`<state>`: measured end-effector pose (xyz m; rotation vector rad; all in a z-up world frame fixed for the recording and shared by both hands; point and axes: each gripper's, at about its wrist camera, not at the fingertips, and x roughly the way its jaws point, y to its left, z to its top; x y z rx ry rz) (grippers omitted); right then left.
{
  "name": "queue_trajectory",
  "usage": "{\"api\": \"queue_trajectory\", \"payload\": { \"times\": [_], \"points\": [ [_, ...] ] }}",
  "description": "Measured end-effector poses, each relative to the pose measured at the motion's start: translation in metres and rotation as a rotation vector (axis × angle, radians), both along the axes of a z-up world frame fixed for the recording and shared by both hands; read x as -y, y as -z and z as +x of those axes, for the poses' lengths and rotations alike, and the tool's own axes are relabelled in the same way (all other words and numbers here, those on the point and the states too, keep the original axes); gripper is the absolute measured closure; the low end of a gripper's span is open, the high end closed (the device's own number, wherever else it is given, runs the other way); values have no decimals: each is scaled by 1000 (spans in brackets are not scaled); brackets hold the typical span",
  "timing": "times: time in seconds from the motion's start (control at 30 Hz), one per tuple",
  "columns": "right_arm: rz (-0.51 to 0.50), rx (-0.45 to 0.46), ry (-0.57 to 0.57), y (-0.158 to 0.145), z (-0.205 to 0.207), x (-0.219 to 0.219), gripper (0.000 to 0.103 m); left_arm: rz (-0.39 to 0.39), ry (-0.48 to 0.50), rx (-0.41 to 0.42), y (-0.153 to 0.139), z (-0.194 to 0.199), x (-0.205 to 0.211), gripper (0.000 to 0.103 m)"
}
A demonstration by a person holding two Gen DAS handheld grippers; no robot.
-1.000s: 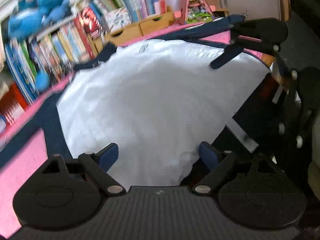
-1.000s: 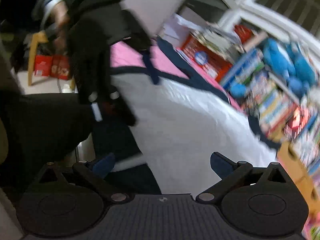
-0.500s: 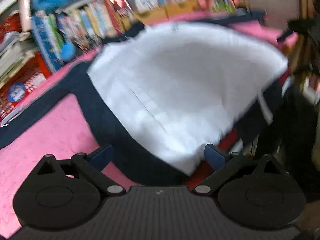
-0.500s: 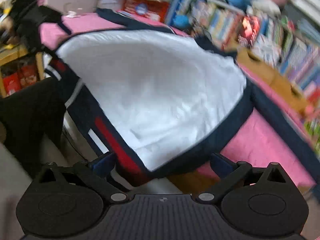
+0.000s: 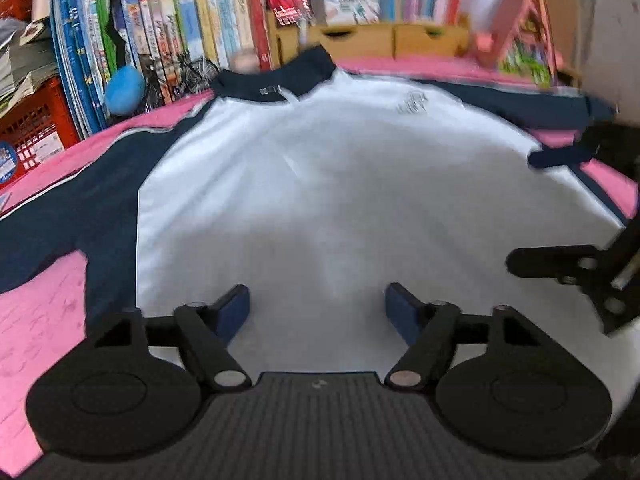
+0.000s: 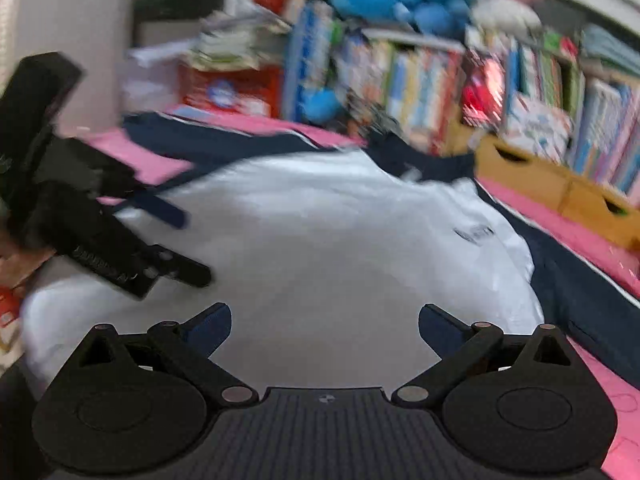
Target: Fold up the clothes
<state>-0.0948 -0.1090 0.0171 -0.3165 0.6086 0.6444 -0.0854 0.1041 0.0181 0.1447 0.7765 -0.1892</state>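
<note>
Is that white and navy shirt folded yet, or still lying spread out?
Spread out. The shirt lies flat on the pink surface, collar and both navy sleeves extended sideways.

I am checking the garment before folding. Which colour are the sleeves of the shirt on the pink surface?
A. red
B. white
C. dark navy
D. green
C: the shirt has a white body, and its sleeves spread out dark navy over the pink surface.

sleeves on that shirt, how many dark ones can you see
2. One navy sleeve spreads left of the white body across the pink table; the other navy sleeve stretches right, toward the far corner. Their cuffs are out of view.
</note>
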Motion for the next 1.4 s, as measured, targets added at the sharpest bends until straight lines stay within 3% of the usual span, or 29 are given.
{"api": "queue_trajectory", "payload": {
  "times": [0.1,0.17,0.3,0.37,0.53,0.8,0.97,1.07,1.2,1.27,1.4],
  "points": [
    [-32,-71,109,15,45,22,2,-2,-52,3,2,17,-20,19],
    [21,-135,196,23,77,58,1,18,-142,11,0,27,-38,15],
    [-39,-101,539,18,112,122,0,34,-327,3,-6,36,-74,15],
    [-17,-133,620,12,116,141,1,39,-348,1,-9,36,-76,20],
    [113,-89,459,-9,96,121,0,31,-321,8,-21,40,-63,22],
    [18,-17,135,-18,93,-10,0,61,-237,43,-31,70,-20,22],
    [-8,-36,41,-4,112,-71,0,67,-248,-1,-17,108,-5,22],
    [-9,-80,55,12,133,-87,0,26,-279,-14,-6,128,-11,17],
    [40,-105,126,17,165,-63,0,-10,-307,-7,0,148,-29,3],
    [61,-116,165,20,182,-49,0,-19,-319,-1,2,157,-41,1],
    [45,-87,408,29,219,15,1,3,-421,15,2,170,-73,0]
  ]
}}
